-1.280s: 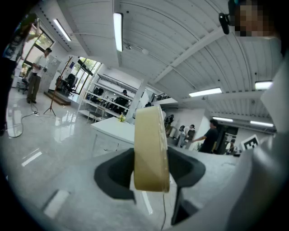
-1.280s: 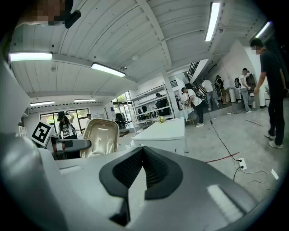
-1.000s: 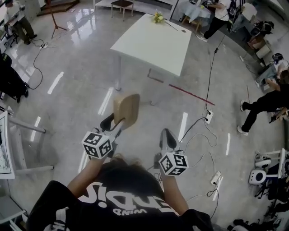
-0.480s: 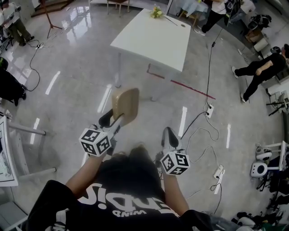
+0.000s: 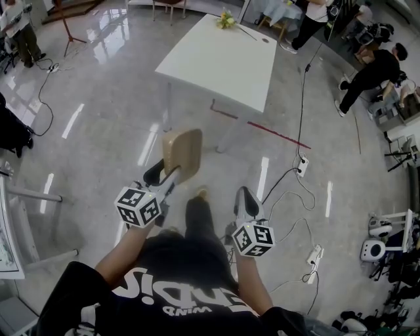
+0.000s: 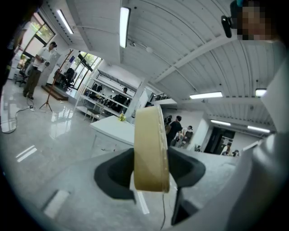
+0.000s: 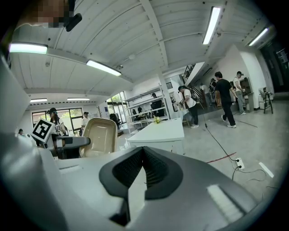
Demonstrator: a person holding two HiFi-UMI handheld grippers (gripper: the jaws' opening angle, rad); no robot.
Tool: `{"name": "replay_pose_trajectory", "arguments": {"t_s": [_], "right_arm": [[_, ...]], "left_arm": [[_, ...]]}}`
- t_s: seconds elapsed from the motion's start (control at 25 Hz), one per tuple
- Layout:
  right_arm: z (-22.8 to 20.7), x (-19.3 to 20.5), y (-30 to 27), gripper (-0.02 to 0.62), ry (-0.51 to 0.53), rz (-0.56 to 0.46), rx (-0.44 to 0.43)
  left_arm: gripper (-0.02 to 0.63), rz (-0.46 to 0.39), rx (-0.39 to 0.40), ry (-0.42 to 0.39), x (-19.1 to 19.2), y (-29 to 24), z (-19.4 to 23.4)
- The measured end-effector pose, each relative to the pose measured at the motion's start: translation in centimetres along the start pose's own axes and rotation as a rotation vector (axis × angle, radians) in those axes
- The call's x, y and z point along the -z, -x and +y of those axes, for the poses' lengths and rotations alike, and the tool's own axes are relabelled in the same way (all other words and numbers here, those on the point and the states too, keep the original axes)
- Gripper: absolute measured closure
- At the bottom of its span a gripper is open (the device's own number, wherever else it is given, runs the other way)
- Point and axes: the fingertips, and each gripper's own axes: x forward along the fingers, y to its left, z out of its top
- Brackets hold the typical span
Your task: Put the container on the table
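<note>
A tan, shallow container (image 5: 182, 153) stands on edge in my left gripper (image 5: 163, 176), whose jaws are shut on its lower rim. In the left gripper view the container (image 6: 151, 149) shows edge-on between the dark pads. From the right gripper view its hollow side (image 7: 98, 136) faces me at the left. My right gripper (image 5: 244, 199) is shut and holds nothing; its ridged pads (image 7: 153, 169) meet. The white table (image 5: 220, 59) stands ahead across the floor, seen also as the table (image 6: 115, 128) and the table (image 7: 159, 132).
A small yellow flower bunch (image 5: 227, 20) sits at the table's far edge. Cables and a power strip (image 5: 302, 167) lie on the glossy floor to the right. People (image 5: 367, 73) stand at the right and beyond the table. A red tape line (image 5: 272, 133) marks the floor.
The table and floor have shifted slightly in the head view as the person walks. The person at the right has moved toward the far side. Both grippers keep their pose.
</note>
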Motion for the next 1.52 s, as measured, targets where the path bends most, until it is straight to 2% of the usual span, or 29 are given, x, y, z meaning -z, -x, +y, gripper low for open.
{"name": "replay_pose_trajectory", "arguments": {"t_s": [0.32,0.52,1.0,1.28,1.52], "right_arm": [[-3.1,-2.4,-5.9,0.597,0.002,0.002,-0.006],[-4.8,-5.3,-10.6,0.597,0.001,-0.009,-0.014],[-11.6,-11.9,-20.2,0.597,0.026,-0.019,-0.059],[-15.0,-13.5,-24.6,0.597,0.011,-0.007,-0.099],[-15.6,-14.5,-28.2,0.597,0.007,0.005,-0.129]], "left_arm": [[0.386,0.004,-0.001,-0.042,-2.4,-6.7,1.4],[0.385,0.007,-0.019,-0.052,-4.5,-10.9,3.0],[0.385,-0.014,-0.065,-0.086,-9.3,-22.4,3.9],[0.385,-0.025,-0.095,-0.095,-10.8,-27.5,4.6],[0.385,-0.023,-0.111,-0.083,-12.1,-30.2,6.3]]}}
